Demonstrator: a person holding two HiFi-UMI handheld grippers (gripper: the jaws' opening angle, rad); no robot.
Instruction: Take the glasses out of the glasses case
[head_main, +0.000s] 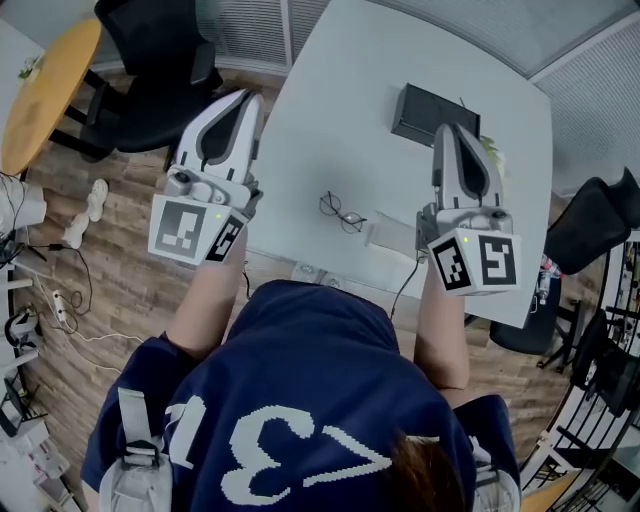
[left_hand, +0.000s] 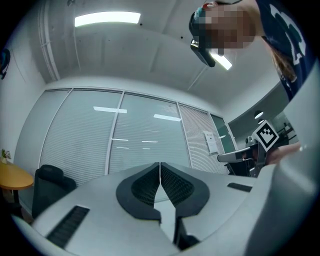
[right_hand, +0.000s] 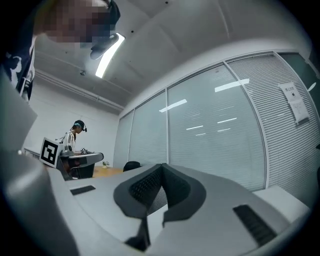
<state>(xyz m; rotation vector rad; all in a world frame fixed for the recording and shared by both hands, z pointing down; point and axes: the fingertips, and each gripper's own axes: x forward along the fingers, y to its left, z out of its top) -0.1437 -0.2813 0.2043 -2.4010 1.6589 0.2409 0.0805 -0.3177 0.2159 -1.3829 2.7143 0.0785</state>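
A pair of thin-framed glasses (head_main: 342, 211) lies open on the white table (head_main: 340, 100), near its front edge. The black glasses case (head_main: 435, 113) rests farther back, lid down as far as I can see. My left gripper (head_main: 243, 98) is held up over the table's left edge, well left of the glasses. My right gripper (head_main: 456, 132) is raised in front of the case and covers its near side. Both point up at the blinds, away from the table. The left gripper (left_hand: 160, 165) and the right gripper (right_hand: 161, 168) have their jaws shut with nothing between them.
A pale flat cloth-like piece (head_main: 393, 233) lies right of the glasses. Black office chairs (head_main: 160, 60) and a yellow round table (head_main: 45, 90) stand to the left, another chair (head_main: 592, 222) to the right. A second person (right_hand: 76, 134) works at a far desk.
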